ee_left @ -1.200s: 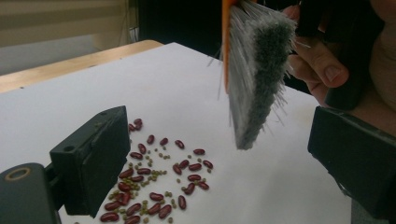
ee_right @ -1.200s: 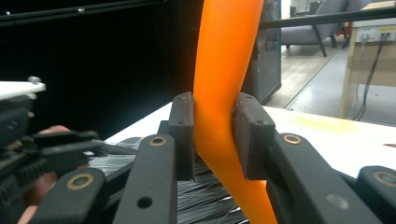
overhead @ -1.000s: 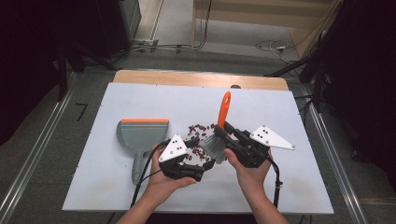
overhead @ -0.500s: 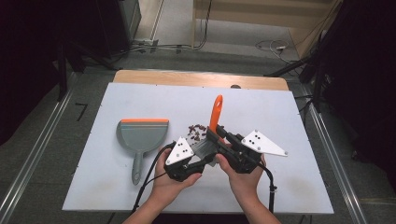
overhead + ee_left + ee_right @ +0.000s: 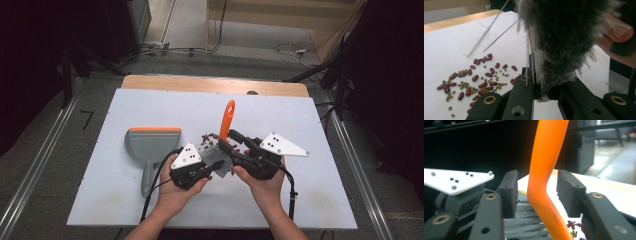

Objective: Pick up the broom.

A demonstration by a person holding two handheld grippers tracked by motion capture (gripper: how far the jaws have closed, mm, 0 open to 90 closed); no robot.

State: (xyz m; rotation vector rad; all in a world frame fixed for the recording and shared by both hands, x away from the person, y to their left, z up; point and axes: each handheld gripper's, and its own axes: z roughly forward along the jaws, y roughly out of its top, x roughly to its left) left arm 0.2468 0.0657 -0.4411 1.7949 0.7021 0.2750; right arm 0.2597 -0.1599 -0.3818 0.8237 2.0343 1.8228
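Observation:
A brush with an orange handle [image 5: 228, 119] and grey bristles [image 5: 217, 159] stands nearly upright over the white table [image 5: 280, 115]. My left gripper [image 5: 210, 166] is shut on the bristle head [image 5: 559, 37], which sits between its jaws. The jaws of my right gripper [image 5: 226, 144] stand open on either side of the handle [image 5: 544, 170], with a gap on each side. Red beans and small green ones [image 5: 479, 77] lie scattered on the table beside the brush [image 5: 206, 140].
A grey dustpan with an orange lip [image 5: 151, 144] lies flat to the left of my left hand, handle toward the front. The left gripper's white plate [image 5: 456, 180] is close beside the right jaws. A wooden edge [image 5: 210, 84] runs along the table's back.
Both hands and the brush have shifted left and come closer together. The handle leans less to the right. The right jaws now stand apart from the handle.

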